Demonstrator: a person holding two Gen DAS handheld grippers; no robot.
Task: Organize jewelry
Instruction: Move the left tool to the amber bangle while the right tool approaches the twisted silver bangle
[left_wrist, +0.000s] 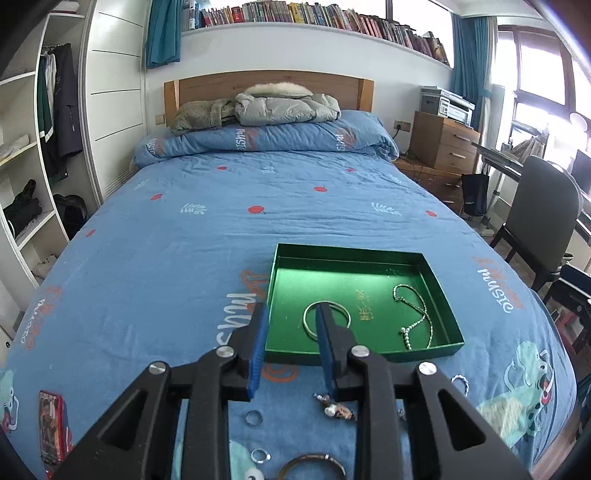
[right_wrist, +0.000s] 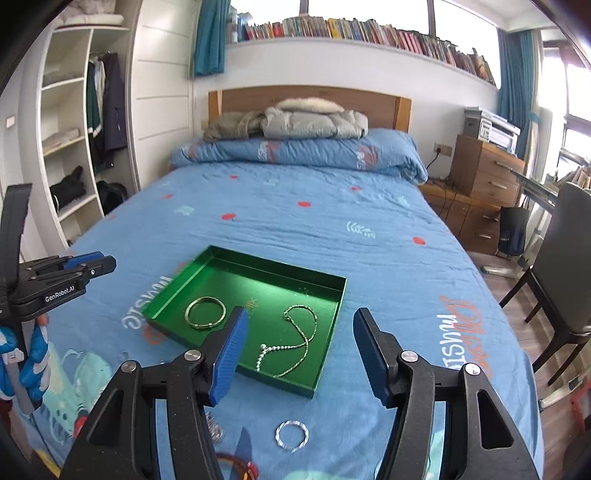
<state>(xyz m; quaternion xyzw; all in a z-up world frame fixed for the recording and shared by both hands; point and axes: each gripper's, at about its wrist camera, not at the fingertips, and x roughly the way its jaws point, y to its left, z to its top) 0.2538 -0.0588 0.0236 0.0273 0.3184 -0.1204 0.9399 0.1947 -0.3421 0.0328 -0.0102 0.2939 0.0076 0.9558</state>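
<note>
Your bed (left_wrist: 258, 206) fills both views, its blue patterned cover carrying everything you work with. On it, in front of you, lies the shallow green tray (right_wrist: 325, 354), open-topped. Your right gripper (right_wrist: 299, 350) hangs above the tray's near edge with its jaws wide apart and nothing between them. Your left gripper (left_wrist: 291, 332) sits at the tray's near left corner; its jaws stand a little apart, holding nothing, and from the right wrist view it shows off to the left of the tray (right_wrist: 88, 267).

Inside the tray, the gold bangle (right_wrist: 205, 312) lies flat in the left part, and the chain necklace (right_wrist: 295, 339) lies looped in the right part, well apart from the bangle.

On the cover just near of the tray you have loose pieces: a twisted silver bracelet (right_wrist: 291, 435) below the right gripper, a brown bangle (left_wrist: 312, 467) at the bottom edge, a pearl brooch-like piece (left_wrist: 334, 408), and two small rings (left_wrist: 254, 418) (left_wrist: 260, 456) under the left gripper.
</note>
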